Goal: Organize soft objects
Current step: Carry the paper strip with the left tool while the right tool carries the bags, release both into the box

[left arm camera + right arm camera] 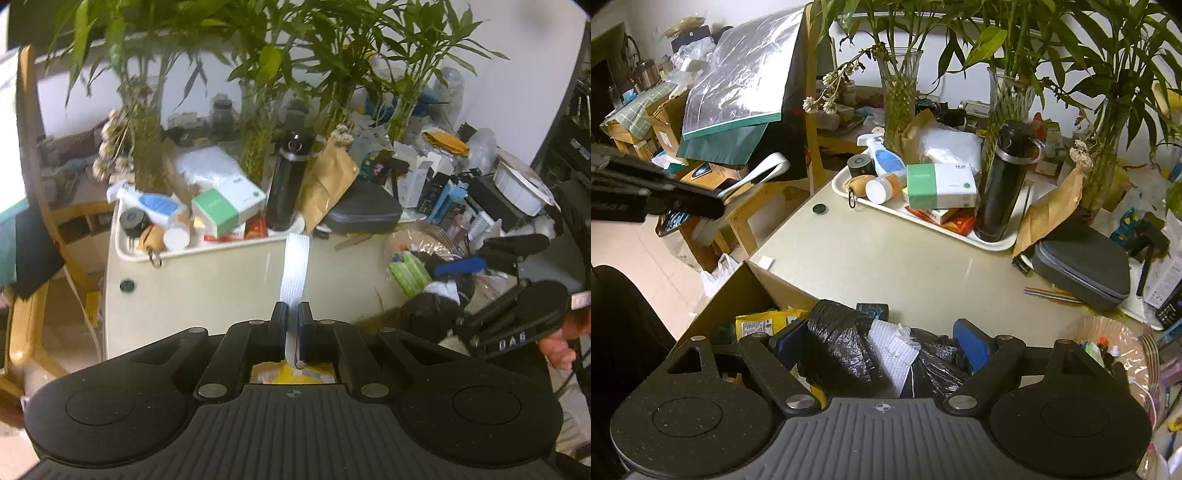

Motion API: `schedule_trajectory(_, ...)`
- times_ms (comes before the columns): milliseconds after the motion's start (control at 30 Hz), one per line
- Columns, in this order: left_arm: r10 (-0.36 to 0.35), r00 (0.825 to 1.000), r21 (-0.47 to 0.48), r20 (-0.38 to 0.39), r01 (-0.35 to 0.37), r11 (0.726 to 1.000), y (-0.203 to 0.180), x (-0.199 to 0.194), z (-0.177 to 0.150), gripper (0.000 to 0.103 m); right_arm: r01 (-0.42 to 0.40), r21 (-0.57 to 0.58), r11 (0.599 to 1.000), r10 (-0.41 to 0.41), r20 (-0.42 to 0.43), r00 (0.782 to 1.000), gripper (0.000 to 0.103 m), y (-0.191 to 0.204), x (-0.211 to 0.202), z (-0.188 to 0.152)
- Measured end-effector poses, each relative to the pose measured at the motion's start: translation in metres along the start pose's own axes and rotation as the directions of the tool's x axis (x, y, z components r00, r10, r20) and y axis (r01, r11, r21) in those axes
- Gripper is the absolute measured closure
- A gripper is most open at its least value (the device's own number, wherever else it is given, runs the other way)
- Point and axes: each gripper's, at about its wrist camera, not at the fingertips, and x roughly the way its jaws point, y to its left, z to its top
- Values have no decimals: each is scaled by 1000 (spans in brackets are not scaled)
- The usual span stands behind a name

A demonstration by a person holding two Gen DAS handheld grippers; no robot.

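Note:
My left gripper (293, 314) is shut on a white ribbed elastic band (295, 266), which sticks out ahead of the fingertips over the beige table (221, 288). The right wrist view shows that gripper (718, 205) at the left, with the band (764, 168) curling away from its tip. My right gripper (882, 341) is closed on a bundle of crumpled black plastic (838, 343) wrapped around white cloth (894, 350), with a blue pad on each side. It hangs over an open cardboard box (764, 284) that holds a yellow packet (764, 321). In the left wrist view, the right gripper (448, 282) grips the same bundle (424, 314).
A white tray (993, 243) at the back of the table carries a black flask (1004, 181), a green-and-white box (940, 186) and bottles. A grey zip case (1082, 266), glass vases of bamboo (899, 96) and a plastic-wrapped basket (1108, 343) crowd the right. A wooden chair (812, 110) stands at the left.

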Motion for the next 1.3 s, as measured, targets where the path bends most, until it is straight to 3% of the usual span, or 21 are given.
schedule_trajectory(500, -17, 997, -221, -75, 0, 975, 26, 3, -70, 96, -28, 43, 999, 28, 7, 1000, 17, 3, -12, -15)
schedule_trajectory(633, -29, 997, -261, -76, 8, 965, 29, 8, -81, 92, -37, 51, 998, 36, 9, 999, 17, 4, -15, -19)
schedule_trajectory(700, -18, 996, -251, -88, -5, 968, 27, 11, -84, 89, -41, 63, 997, 41, 8, 999, 17, 2, -15, -20)
schedule_trajectory(767, -2, 997, -226, -79, -16, 974, 24, 8, -87, 70, -44, 81, 996, 43, 8, 999, 17, 0, -15, -22)
schedule_trajectory(800, 2, 998, -217, -61, -15, 976, 22, 6, -89, 68, -45, 92, 995, 45, 10, 999, 17, -2, -16, -23)
schedule_trajectory(967, -7, 1000, -168, -7, 6, 986, 12, -5, -95, 66, -74, 152, 986, 72, 16, 997, 17, -7, -15, -32)
schedule_trajectory(1300, 40, 999, -64, 10, -39, 997, -12, -7, -104, 66, -129, 222, 967, 122, 47, 991, 17, -7, -17, -32)
